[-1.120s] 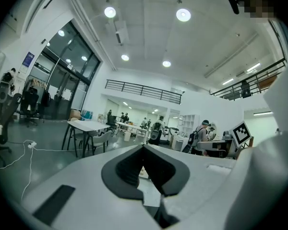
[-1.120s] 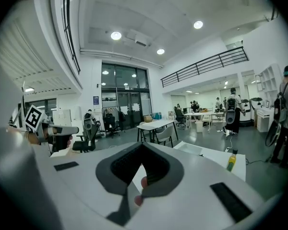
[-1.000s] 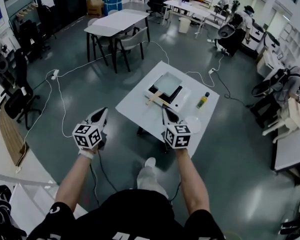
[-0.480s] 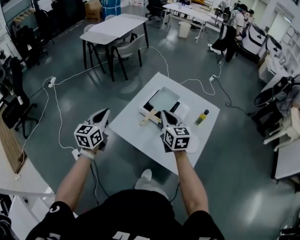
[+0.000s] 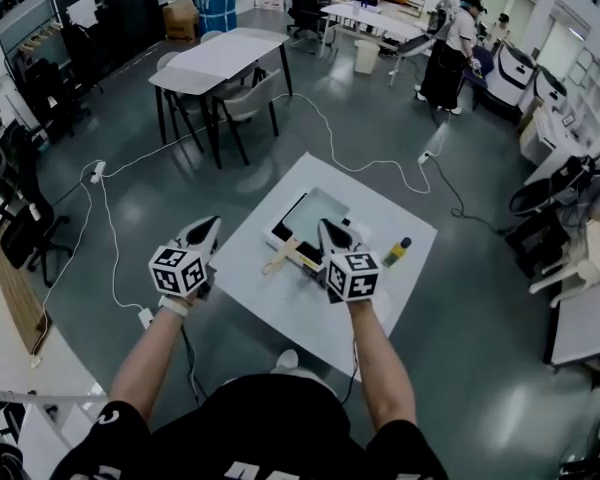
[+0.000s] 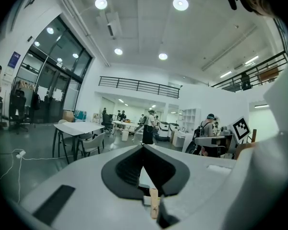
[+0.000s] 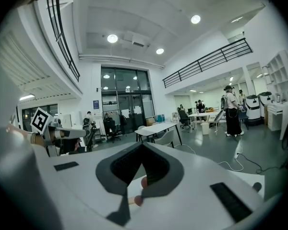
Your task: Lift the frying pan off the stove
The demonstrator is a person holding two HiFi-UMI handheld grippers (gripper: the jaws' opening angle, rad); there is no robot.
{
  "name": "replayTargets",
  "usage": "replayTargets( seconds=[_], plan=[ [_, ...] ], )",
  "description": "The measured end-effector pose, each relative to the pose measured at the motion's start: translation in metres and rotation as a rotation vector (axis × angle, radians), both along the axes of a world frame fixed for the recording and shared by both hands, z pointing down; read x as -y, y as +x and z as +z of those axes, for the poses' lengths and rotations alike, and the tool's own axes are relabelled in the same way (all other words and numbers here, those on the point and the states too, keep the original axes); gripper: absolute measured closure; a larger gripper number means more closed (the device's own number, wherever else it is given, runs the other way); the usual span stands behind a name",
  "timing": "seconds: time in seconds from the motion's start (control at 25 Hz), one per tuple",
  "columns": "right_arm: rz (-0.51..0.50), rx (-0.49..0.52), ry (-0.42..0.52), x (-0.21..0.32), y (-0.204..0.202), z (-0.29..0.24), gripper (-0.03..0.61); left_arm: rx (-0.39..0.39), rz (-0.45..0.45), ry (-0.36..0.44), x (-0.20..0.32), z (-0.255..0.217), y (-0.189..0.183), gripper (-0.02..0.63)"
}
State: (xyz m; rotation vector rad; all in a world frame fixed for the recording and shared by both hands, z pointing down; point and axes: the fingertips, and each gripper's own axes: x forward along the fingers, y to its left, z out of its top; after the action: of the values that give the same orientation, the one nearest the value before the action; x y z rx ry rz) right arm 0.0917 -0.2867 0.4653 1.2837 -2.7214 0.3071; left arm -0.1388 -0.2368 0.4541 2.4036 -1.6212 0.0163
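Observation:
A square grey frying pan (image 5: 312, 216) with a wooden handle (image 5: 280, 261) rests on a white stove (image 5: 278, 232) on a small white table (image 5: 270, 313). In the head view both grippers are held out level over the table's near side. My left gripper (image 5: 209, 225) is shut and empty, left of the table and short of the handle. My right gripper (image 5: 324, 226) is shut and empty, and it overlaps the pan's near right corner. In the left gripper view the wooden handle (image 6: 154, 203) shows through the notch below the shut jaws.
A yellow-green bottle (image 5: 396, 251) stands on the table to the right of the stove. White cables (image 5: 108, 223) trail over the grey floor at left and behind. A larger table with chairs (image 5: 215, 58) stands beyond, and people (image 5: 450, 48) are at the back.
The table with the stove and pan has come nearer and lower in the head view as I walked towards it. Both grippers stay shut and keep their pose.

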Motion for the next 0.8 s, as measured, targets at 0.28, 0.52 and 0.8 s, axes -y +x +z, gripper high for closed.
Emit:
replayTargets(
  seconds=[0.28,0.52,0.8],
  plan=[
    [0.006,0.018,-0.010,0.030,0.019,0.009,0.587,0.013,0.007,-0.011,0.026,0.008,0.019,0.620],
    [0.001,0.037,-0.033,0.035,0.025,0.016,0.587,0.026,0.015,-0.022,0.030,0.012,0.026,0.620],
    [0.001,0.043,-0.038,0.037,0.027,0.022,0.587,0.017,0.026,-0.014,0.036,0.014,0.031,0.620]
  ],
)
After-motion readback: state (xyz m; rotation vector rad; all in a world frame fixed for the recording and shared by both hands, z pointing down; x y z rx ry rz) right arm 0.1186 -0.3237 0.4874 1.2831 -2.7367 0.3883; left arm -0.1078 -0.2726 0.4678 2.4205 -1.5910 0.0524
